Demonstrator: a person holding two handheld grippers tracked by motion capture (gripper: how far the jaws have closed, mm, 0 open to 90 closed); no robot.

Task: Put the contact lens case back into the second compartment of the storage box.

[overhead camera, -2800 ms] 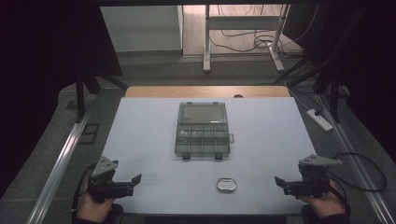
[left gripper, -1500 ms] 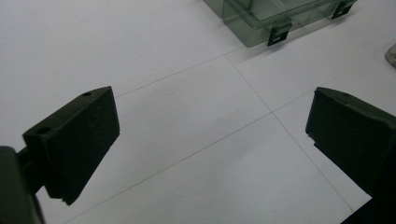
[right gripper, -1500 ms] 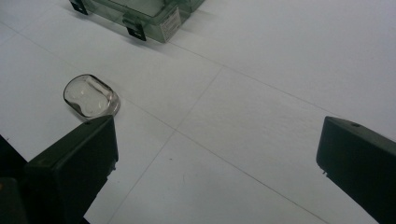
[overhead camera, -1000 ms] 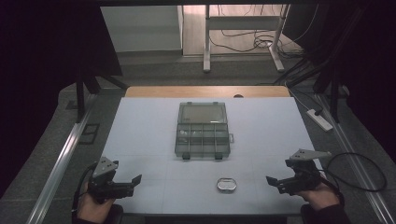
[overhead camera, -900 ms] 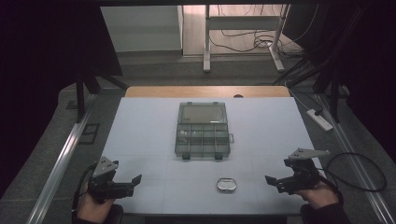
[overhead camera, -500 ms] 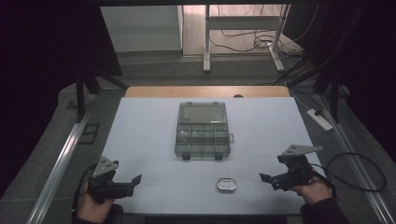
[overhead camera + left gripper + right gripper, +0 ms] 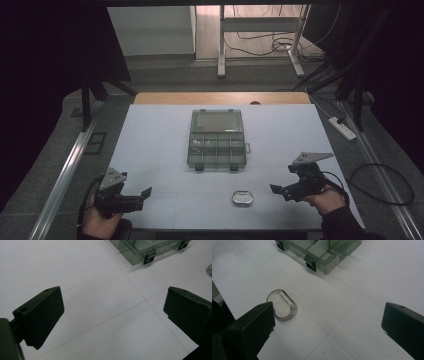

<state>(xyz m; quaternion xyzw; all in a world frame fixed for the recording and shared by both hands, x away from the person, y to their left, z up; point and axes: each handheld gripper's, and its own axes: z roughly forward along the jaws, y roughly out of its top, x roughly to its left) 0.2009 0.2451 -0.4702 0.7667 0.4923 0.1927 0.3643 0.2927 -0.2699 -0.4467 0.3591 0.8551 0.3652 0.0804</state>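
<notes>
White paper covers the table (image 7: 150,135) in front of me, ruled with faint lines into large squares, and beyond its far edge lie a wooden strip, grey floor and a tangle of cables under a metal frame. Dark curtains close off both sides of the room.

At the middle of the table, toward twelve o'clock from where I sit, stands a clear plastic compartment box (image 7: 217,139) with its lid folded back away from me; its two black latches face me. The same box shows at the top of the left gripper view (image 7: 150,247) and at the top of the right gripper view (image 7: 322,252), where I can see its dividers.

A small clear dish (image 7: 242,197) lies on the paper near the front edge, well apart from the box and at about six o'clock from it. In the right gripper view the dish (image 7: 282,305) sits just beyond the tip of one black jaw, not touching it and not between the two.

My right gripper (image 7: 278,190) is in my right hand (image 7: 327,197) at about four o'clock on the table, pointing toward nine o'clock at the dish, close to it but apart. Its jaws stand wide and hold nothing.

My left gripper (image 7: 144,194) is in my left hand (image 7: 100,220) at about eight o'clock, near the front corner, pointing toward three o'clock. Its jaws also stand wide over bare paper, holding nothing, well apart from the dish and the box.
</notes>
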